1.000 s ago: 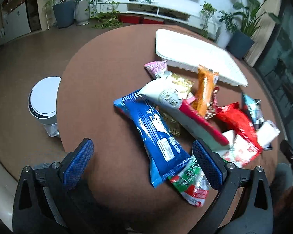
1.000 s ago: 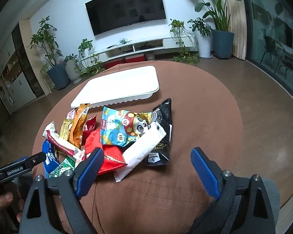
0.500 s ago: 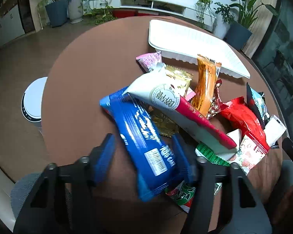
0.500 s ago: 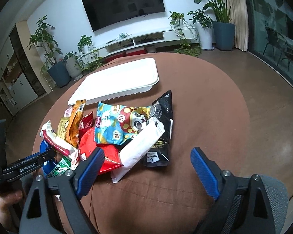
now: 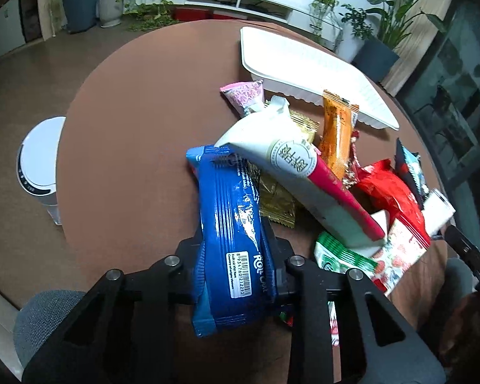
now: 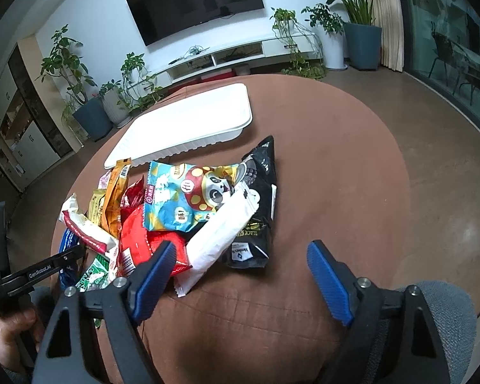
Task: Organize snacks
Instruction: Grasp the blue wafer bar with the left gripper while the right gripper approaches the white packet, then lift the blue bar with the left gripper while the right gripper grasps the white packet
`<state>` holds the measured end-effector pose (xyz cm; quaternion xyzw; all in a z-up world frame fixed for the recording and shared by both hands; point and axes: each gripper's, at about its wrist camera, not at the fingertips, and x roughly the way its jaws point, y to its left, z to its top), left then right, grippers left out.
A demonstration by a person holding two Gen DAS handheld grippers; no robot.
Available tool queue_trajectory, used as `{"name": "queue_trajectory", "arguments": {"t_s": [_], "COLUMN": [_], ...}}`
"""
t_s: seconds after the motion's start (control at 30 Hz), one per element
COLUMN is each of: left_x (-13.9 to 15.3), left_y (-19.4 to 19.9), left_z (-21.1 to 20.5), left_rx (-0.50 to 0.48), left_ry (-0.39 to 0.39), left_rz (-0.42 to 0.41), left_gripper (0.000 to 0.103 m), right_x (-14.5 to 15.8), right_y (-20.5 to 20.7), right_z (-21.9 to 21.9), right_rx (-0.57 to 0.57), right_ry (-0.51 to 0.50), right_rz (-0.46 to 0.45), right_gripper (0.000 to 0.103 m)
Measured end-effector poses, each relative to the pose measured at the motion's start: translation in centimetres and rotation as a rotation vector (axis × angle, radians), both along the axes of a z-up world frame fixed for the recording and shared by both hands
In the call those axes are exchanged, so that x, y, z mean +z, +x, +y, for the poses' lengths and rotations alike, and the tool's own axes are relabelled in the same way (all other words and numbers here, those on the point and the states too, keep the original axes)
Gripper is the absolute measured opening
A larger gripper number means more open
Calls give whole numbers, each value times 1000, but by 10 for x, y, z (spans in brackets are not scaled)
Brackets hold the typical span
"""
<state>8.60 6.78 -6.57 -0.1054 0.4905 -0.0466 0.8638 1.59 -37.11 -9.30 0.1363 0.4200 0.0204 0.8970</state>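
Observation:
Snack packets lie heaped on a round brown table [image 5: 128,128]. My left gripper [image 5: 235,252] has its jaws closing on the near end of a blue snack packet [image 5: 230,211], which buckles between the pads. A white-and-red packet [image 5: 291,166] rests across the blue packet's far end. Behind the heap lies a white tray [image 5: 304,73] [image 6: 188,124], with no snack in it. My right gripper [image 6: 241,248] hovers low at the heap's near edge, jaws wide and closing slightly, nothing pressed between them. A white packet [image 6: 224,233] and a black packet [image 6: 259,192] lie just ahead of it.
Orange [image 5: 336,134], red [image 5: 390,192], gold [image 5: 275,198], pink [image 5: 244,94] and green [image 5: 342,252] packets fill the heap, with a light-blue panda packet [image 6: 182,198]. A white bin [image 5: 38,163] stands on the floor left of the table. A hand [image 6: 12,323] holds the left gripper.
The left gripper came forward and down over the blue packet, and its jaws went from wide open to pressed on it. The right gripper barely moved; its pads drew slightly closer.

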Motion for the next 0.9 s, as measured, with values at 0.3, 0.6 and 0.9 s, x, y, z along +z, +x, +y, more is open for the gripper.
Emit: {"name": "queue_trajectory", "arguments": {"t_s": [0.3, 0.6, 0.9], "left_x": [3, 2, 2], "left_y": [-14, -30, -35], "left_z": [10, 26, 34], "left_rx": [-43, -42, -38], "left_ry": [-105, -167, -197], "left_rz": [-3, -10, -13], "left_gripper": [27, 26, 26], "right_x": [-14, -8, 3], "right_y": [9, 21, 53], "right_z": [-3, -47, -52], "right_rx": [42, -76, -64], "right_ry": [182, 188, 85], "right_rz": [85, 82, 102], "right_gripper": [71, 62, 62]}}
